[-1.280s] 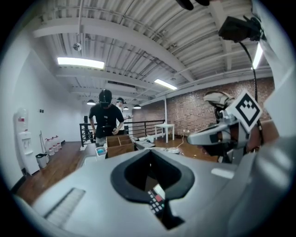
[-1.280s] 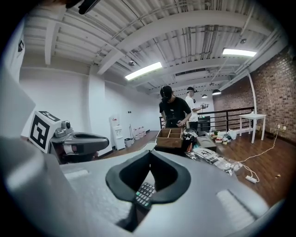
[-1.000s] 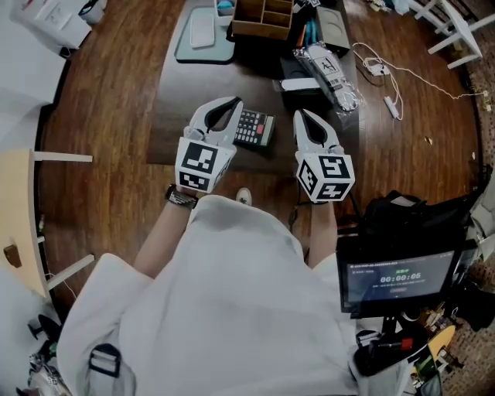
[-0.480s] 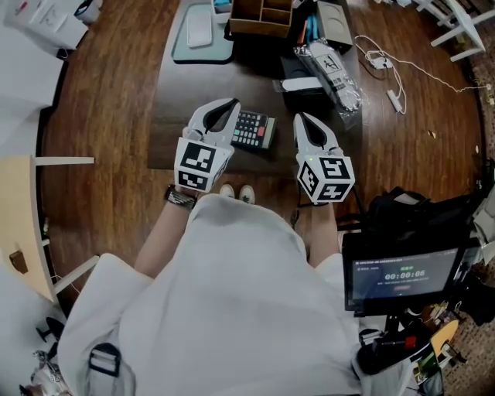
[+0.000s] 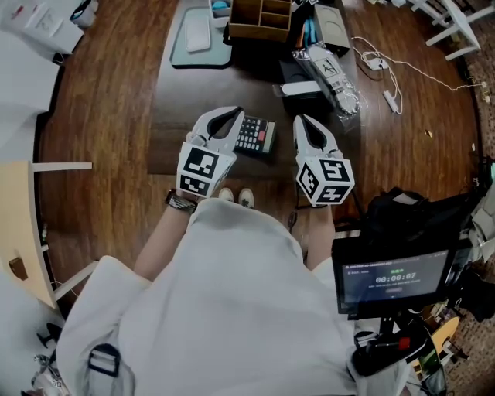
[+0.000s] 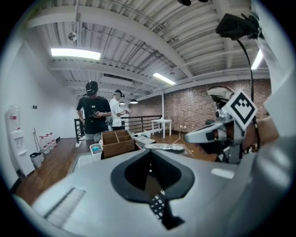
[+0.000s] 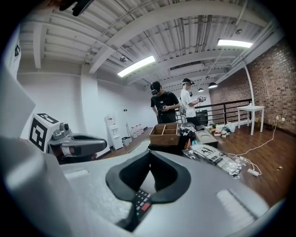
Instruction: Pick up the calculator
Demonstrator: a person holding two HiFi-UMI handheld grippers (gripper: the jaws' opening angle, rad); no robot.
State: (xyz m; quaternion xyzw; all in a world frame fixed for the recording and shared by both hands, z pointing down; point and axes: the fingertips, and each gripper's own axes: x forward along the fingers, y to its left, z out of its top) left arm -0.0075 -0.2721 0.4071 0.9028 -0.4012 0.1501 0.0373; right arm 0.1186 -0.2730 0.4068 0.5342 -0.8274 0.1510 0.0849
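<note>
The calculator [image 5: 256, 135], dark with grey keys and a red key, lies near the front edge of the dark table [image 5: 193, 100]. My left gripper [image 5: 231, 115] is shut and empty, its tip at the calculator's left end. My right gripper [image 5: 302, 121] is shut and empty, a little to the right of the calculator and apart from it. In the left gripper view the closed jaws [image 6: 150, 152] fill the frame and calculator keys [image 6: 157, 204] show below them. In the right gripper view the closed jaws [image 7: 150, 153] likewise show the calculator [image 7: 141, 204] beneath.
At the table's far end stand a wooden organiser box [image 5: 263, 15], a pale tray [image 5: 201, 35] and a plastic-wrapped packet [image 5: 332, 73]. A white cable [image 5: 387, 85] lies on the wooden floor at right. A monitor [image 5: 390, 274] stands lower right. Two people [image 6: 95, 113] stand beyond the table.
</note>
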